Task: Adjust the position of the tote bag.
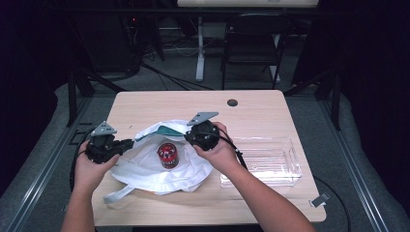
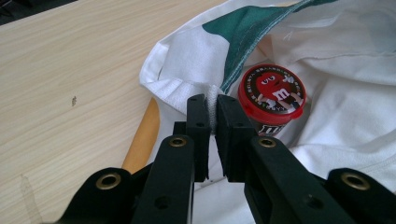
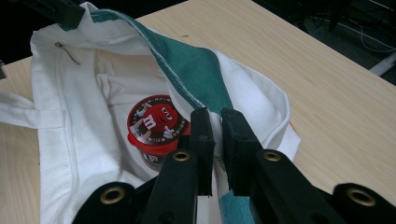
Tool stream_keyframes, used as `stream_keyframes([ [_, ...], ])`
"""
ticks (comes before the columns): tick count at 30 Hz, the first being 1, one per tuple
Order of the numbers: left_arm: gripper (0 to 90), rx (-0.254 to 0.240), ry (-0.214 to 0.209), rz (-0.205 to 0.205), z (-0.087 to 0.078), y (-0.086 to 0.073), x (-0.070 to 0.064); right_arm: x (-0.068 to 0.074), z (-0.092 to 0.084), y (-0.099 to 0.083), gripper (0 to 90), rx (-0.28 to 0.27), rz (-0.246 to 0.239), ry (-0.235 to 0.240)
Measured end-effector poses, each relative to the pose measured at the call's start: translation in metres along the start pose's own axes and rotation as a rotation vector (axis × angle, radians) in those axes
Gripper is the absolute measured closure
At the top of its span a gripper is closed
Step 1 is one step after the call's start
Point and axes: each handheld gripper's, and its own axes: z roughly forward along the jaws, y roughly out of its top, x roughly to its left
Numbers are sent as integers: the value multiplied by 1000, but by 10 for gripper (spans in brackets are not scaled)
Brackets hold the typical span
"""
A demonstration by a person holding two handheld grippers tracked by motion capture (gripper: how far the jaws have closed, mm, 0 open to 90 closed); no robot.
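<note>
A white cloth bag (image 1: 145, 171) with a green panel lies open on the wooden table (image 1: 251, 116). A red candy tub (image 1: 168, 154) stands upright inside its mouth. My left gripper (image 1: 130, 143) is shut on the bag's left rim; in the left gripper view the pads (image 2: 212, 105) pinch a white fold of the bag (image 2: 187, 56), with the tub (image 2: 272, 93) just beyond. My right gripper (image 1: 188, 137) is shut on the opposite rim; in the right gripper view its jaws (image 3: 217, 119) clamp the green and white edge (image 3: 196, 74) next to the tub (image 3: 152, 123).
A clear plastic tray (image 1: 290, 159) sits to the right of the bag, near the table's right edge. A yellow-orange strip (image 2: 142, 137) pokes out from under the bag. A round cable hole (image 1: 232, 102) is at the table's far side, and a chair (image 1: 251, 43) stands behind it.
</note>
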Motion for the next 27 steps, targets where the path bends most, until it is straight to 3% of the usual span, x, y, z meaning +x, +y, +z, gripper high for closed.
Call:
stream_keyframes([
  [16, 842, 57, -5, -10, 7, 19, 7, -9, 9, 6, 835, 26, 10, -26],
  [27, 842, 57, -2, -35, 16, 22, 11, -16, 17, 7, 835, 50, 17, -46],
])
